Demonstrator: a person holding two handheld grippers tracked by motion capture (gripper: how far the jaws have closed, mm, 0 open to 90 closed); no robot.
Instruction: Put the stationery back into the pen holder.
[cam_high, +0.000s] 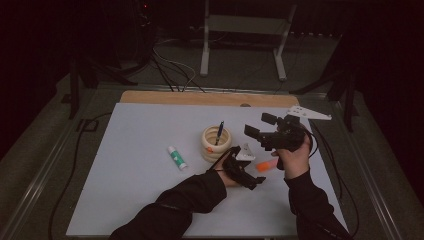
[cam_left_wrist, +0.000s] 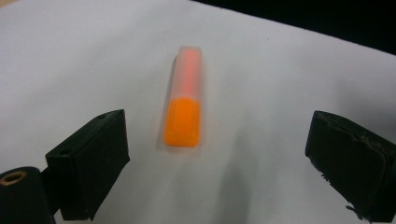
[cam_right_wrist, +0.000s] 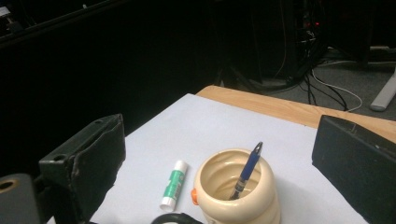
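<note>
The highlighter (cam_left_wrist: 183, 105) is a short, flat-sided orange stick with a frosted, see-through cap, and it lies flat on the smooth white table (cam_left_wrist: 70, 60) between the spread jaws of the left claw (cam_left_wrist: 219, 163), which do not touch it. The right claw (cam_right_wrist: 215, 158) is raised beside it, released and holding nothing. Near the highlighter stands a cream, ribbed, glossy cup (cam_right_wrist: 238, 193) with a blue pen (cam_right_wrist: 246, 170) leaning inside, and a white-and-green glue stick (cam_right_wrist: 174, 184) lies just beside the cup.
</note>
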